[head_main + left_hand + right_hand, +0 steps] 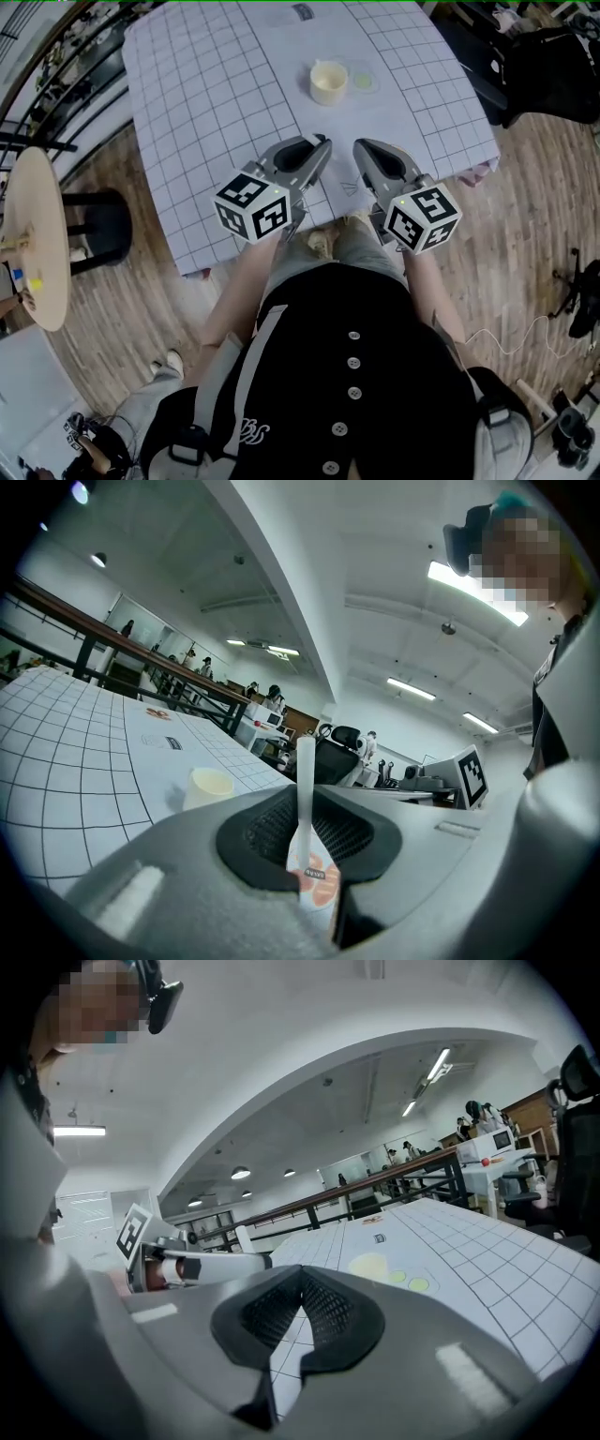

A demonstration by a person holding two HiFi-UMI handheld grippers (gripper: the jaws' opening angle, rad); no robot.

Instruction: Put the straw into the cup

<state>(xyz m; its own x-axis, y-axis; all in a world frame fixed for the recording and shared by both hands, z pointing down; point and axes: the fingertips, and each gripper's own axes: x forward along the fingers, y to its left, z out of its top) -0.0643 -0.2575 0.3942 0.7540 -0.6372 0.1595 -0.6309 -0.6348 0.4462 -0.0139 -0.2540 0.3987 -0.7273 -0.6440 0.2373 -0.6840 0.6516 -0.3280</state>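
1. The table (pixel 206 84) is covered by a white cloth with a dark grid. Its near edge is right by the person's legs, and the side edges drop off to wood floor (pixel 525 216). Plenty of bare cloth is left between the near edge and the cup, so nothing is crowded there.
2. A round wooden side table (pixel 37 239) is seen off to the left, well apart from the cloth.
3. The left tool (pixel 317 142) is held over the near edge. Its jaws are clamped down on the straw.
4. The right tool (pixel 361 146) is held just beside the left one. Its jaws are pressed together at the tips and nothing is gripped in them.
5. The cup (pixel 328 82), pale cream and open-topped, is parked upright past the middle of the table, well ahead of both tools.
6. A flat yellowish disc (pixel 364 79) is lying just beside the cup, on its right.
7. The straw (pixel 305 789) is white and pokes out past the jaw tips. Its lower end is wrapped in paper with orange print.
8. A small dark label (pixel 302 11) is printed near the far edge, plus a tiny one on the wrapper. Neither can be read.
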